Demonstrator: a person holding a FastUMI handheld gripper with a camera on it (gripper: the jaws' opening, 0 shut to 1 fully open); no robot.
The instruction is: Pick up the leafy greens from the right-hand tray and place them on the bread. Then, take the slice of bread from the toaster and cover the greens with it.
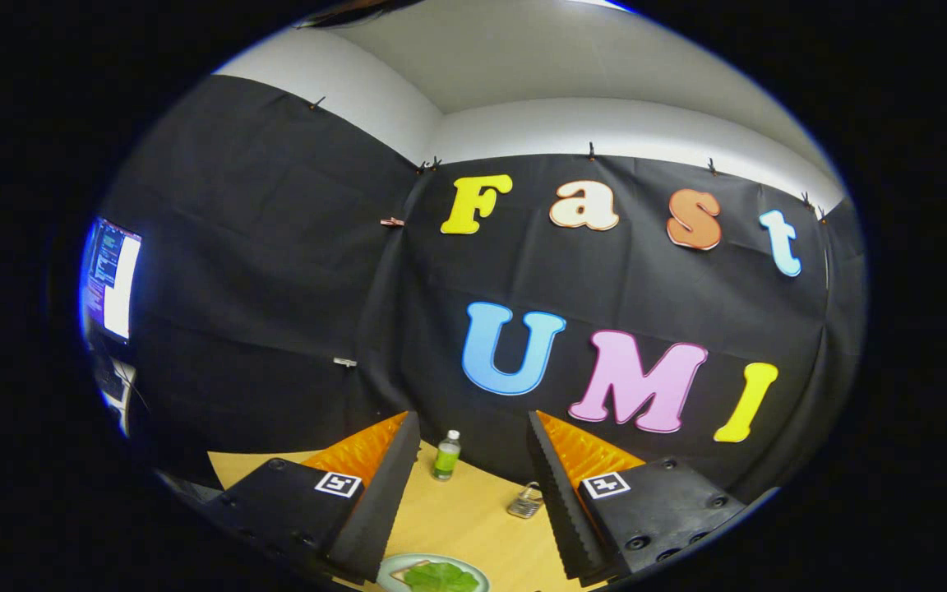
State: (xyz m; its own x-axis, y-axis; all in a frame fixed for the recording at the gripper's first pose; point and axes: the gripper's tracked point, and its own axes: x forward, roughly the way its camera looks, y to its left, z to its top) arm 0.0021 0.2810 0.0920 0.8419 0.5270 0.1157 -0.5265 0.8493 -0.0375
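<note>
The gripper (pixel 467 493) hangs high with its fingers spread wide and empty, and the leafy greens (pixel 441 578) lie on a pale plate (pixel 387 569) near and between the fingertips. Since the greens sit at the view's nearest limit, a blind descent could miss them or nudge the plate. Bare table (pixel 473 514) stretches toward the far green bottle (pixel 446 455) and small metal object (pixel 526 502), leaving room.

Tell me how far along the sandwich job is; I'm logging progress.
Nothing looks done yet. The leafy greens lie on a plate low between the fingers of the gripper, which is open and holds nothing. Picking the greens, placing them and covering with bread all remain.
</note>
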